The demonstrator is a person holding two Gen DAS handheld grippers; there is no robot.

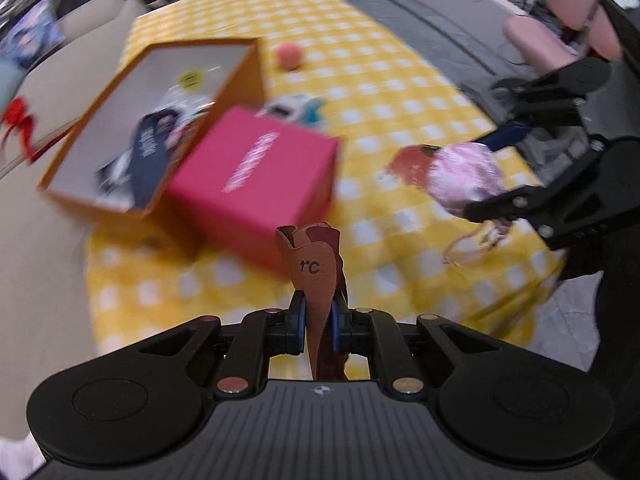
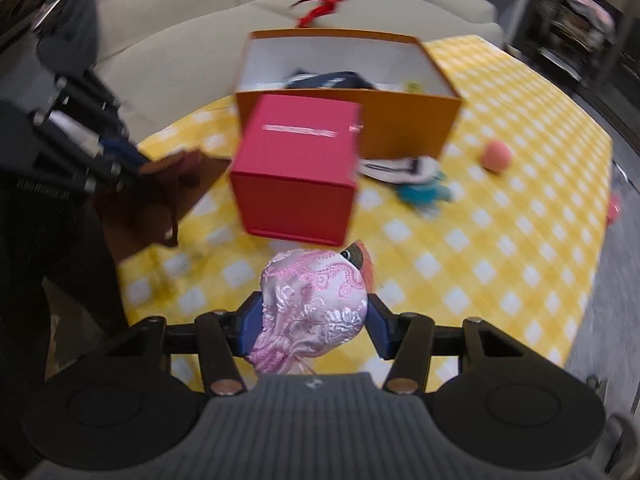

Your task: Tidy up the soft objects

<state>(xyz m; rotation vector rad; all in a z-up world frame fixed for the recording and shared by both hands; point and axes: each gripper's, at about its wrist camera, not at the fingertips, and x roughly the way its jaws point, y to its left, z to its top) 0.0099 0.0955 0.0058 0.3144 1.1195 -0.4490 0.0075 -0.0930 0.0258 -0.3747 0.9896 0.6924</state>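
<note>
- Left gripper (image 1: pixel 318 330) clamped on a thin brown leather-like piece (image 1: pixel 316 276) marked "t°C", standing upright between the blue pads (image 1: pixel 299 330).
- Same brown piece (image 2: pixel 160 196) seen from the right wrist view as a floppy flap hanging at the far left, over the edge of the yellow checked cloth (image 2: pixel 500 264).
- Right gripper (image 2: pixel 314 326) closed on a pink embroidered satin pouch (image 2: pixel 312 304) — bulging between the pads, jaws about half wide.
- Pouch (image 1: pixel 466 174) also visible in the left wrist view, held above the cloth's right side, an orange-red tassel (image 1: pixel 408 164) sticking out of it.
- Magenta box (image 2: pixel 296 172) closed, resting on the cloth just in front of the orange box (image 2: pixel 408 124).
- Orange box open on top, holding dark and pale items — too blurred to name.
- White and teal soft toy (image 2: pixel 416 180) lying on the cloth right of the magenta box, near the orange box's front wall.
- Pink ball (image 2: pixel 497 156) alone further right on the cloth.
- Beige sofa (image 2: pixel 180 52) behind, with a red ribbon (image 2: pixel 324 4) on it.
</note>
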